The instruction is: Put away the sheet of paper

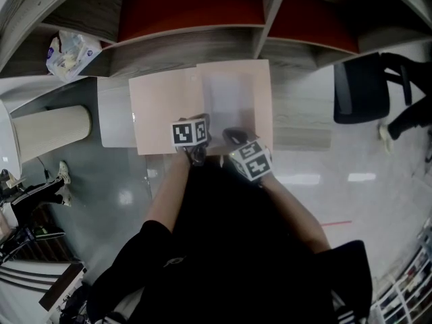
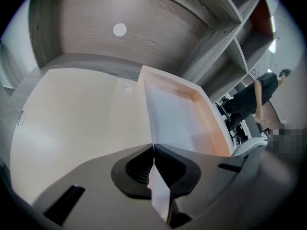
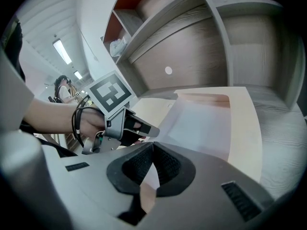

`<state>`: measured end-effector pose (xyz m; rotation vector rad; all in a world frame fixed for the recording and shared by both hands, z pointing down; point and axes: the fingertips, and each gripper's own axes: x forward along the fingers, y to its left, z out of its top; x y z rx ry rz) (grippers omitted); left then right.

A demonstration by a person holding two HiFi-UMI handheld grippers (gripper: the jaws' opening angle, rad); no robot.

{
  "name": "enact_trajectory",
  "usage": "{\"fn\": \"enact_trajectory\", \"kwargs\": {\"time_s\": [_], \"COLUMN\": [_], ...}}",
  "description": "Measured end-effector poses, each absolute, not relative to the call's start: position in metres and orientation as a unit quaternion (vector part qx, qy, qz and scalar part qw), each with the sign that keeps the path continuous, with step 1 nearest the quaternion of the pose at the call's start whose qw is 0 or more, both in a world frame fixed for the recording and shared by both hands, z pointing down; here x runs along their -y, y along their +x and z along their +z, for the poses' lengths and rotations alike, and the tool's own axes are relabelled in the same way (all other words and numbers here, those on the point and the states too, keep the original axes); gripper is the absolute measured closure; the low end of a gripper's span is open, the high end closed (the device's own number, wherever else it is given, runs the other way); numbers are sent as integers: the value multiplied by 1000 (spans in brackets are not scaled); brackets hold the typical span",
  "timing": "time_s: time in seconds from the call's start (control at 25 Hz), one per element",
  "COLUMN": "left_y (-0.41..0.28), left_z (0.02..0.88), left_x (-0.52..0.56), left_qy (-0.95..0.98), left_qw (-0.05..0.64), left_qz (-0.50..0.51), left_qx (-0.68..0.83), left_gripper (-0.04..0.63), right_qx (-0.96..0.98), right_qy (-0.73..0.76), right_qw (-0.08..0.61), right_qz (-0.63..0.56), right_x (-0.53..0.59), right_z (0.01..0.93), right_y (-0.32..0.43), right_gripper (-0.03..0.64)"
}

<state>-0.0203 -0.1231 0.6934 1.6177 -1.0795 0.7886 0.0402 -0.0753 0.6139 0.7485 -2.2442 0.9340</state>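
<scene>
Left tongs [image 2: 154, 163] and right tongs [image 3: 152, 151] each pinch the near edge of a white sheet [image 1: 229, 96] over an open pink folder [image 1: 162, 113] on the table [image 1: 300, 117].

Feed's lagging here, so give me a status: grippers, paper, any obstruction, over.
Left gripper shut on sheet of paper, near edge. Right gripper shut on same edge. Sheet over peach folder. Nothing blocking.

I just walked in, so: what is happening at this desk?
A person holds a gripper in each hand over an open peach folder on the grey wooden desk. The left claw is shut on the near edge of a white sheet of paper lying in the folder; the right claw seems to pinch it too.
</scene>
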Motion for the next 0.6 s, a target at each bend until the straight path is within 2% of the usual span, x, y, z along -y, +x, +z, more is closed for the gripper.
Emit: {"fn": "enact_trajectory", "kwargs": {"time_s": [0.16,0.2,0.24,0.32,0.6], "left_y": [-19,-19,-19,-21,-34], "left_z": [690,690,689,686,663], "left_x": [126,125,122,115,117], "left_qy": [675,677,678,678,696], "left_qw": [489,489,491,497,480], "left_qz": [326,327,328,325,299], "left_qx": [445,442,438,432,443], "left_gripper": [543,518,451,410,391], "right_qx": [843,843,843,842,847], "right_qy": [281,279,279,281,288], "right_qw": [297,298,300,303,308], "right_qz": [350,350,349,347,325], "right_x": [76,75,73,70,84], "right_z": [615,615,615,612,606], "right_y": [43,43,43,43,34], "right_gripper": [598,598,598,598,598]}}
